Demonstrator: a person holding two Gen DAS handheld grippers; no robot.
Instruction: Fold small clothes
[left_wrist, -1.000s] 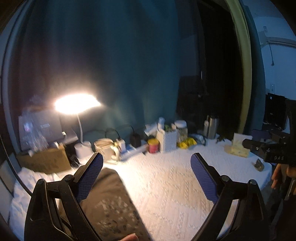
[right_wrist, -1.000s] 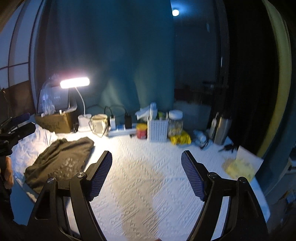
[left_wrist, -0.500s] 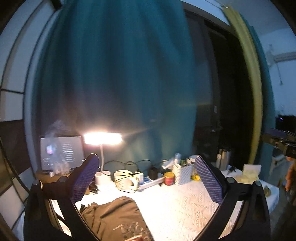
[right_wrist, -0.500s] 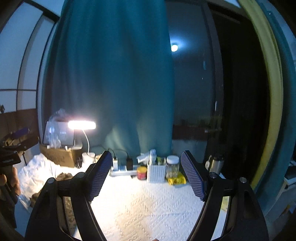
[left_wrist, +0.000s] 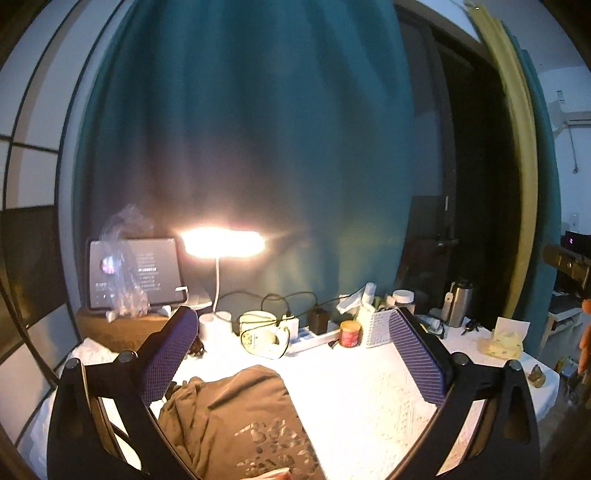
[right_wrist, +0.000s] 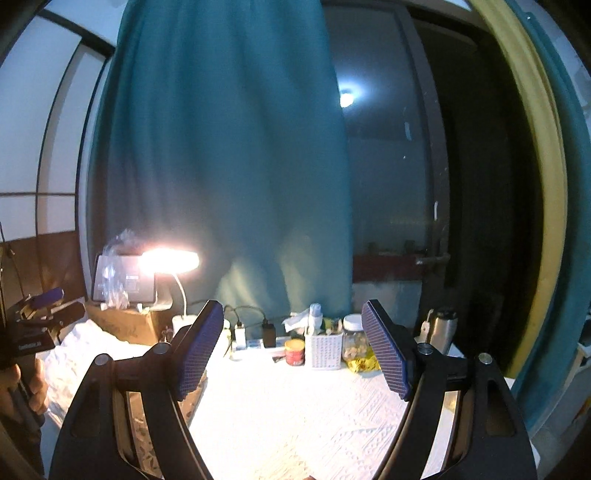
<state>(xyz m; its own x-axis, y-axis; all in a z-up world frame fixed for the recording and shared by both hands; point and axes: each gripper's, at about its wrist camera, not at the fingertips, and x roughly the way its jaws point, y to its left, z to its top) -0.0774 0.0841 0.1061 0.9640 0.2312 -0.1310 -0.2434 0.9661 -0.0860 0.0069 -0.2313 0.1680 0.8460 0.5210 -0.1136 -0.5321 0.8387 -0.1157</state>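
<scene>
Olive-brown garment (left_wrist: 236, 417) with a pale, perhaps lettered print; white textured tablecloth (left_wrist: 354, 384); teal curtain (left_wrist: 251, 129).

garment (left_wrist: 236, 417) | olive-brown, pale print | rumpled | on white cloth (left_wrist: 362, 387)

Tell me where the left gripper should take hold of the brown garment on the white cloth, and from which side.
Probably the brown garment is best taken at its far rounded edge, which shows a raised fold line, coming down from above. The garment lies loosely flat on the white table cover, so an edge pinch suits better than the middle. The left gripper is open and empty, level above it.
</scene>
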